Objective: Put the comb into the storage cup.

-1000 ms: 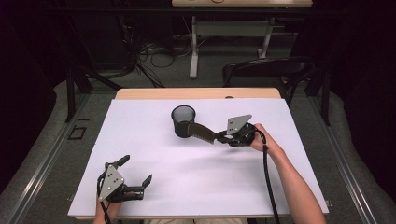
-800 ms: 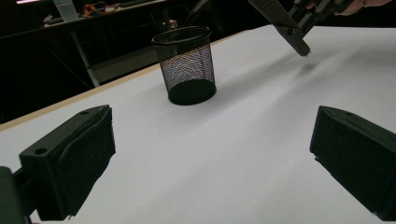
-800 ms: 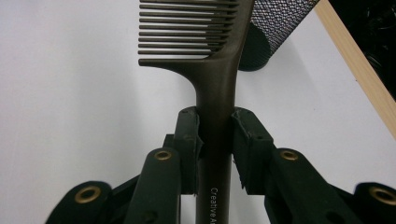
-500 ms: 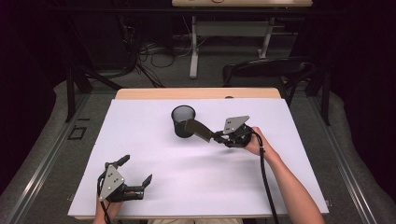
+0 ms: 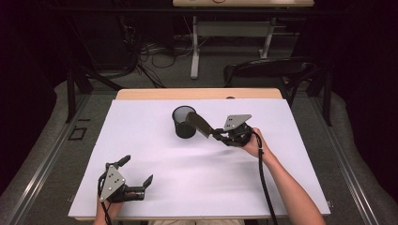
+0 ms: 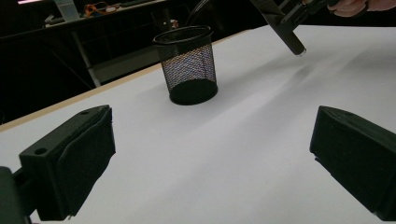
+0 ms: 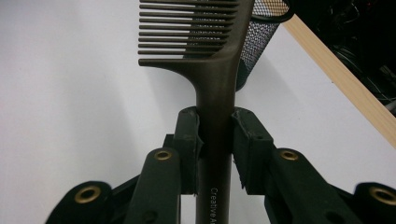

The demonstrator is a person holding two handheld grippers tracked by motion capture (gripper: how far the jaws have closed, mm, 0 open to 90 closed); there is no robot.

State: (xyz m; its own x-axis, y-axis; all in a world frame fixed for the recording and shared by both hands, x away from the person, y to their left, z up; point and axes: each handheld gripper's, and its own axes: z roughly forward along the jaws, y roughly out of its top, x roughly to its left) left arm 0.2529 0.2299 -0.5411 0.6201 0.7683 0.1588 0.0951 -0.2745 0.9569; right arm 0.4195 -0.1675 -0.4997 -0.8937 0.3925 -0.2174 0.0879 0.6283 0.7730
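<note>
Right tongs [image 7: 215, 135] clamped on the handle of a dark brown comb [image 7: 212, 51]; both pads press the handle from either side. In the high view the comb [image 5: 199, 124] is held above the desk [image 5: 141, 140], angled up and to the left from the right tongs [image 5: 217, 134], with its toothed end over the rim of the black mesh cup [image 5: 183, 122]. Whether the comb touches the rim cannot be told.

Mesh cup stands upright on the white desk, a little left of centre and toward the far edge.

Left tongs [image 5: 137, 174] sit at the near left of the desk, jaws wide apart, nothing between them. The left gripper view shows the cup [image 6: 187, 65] well ahead.
</note>
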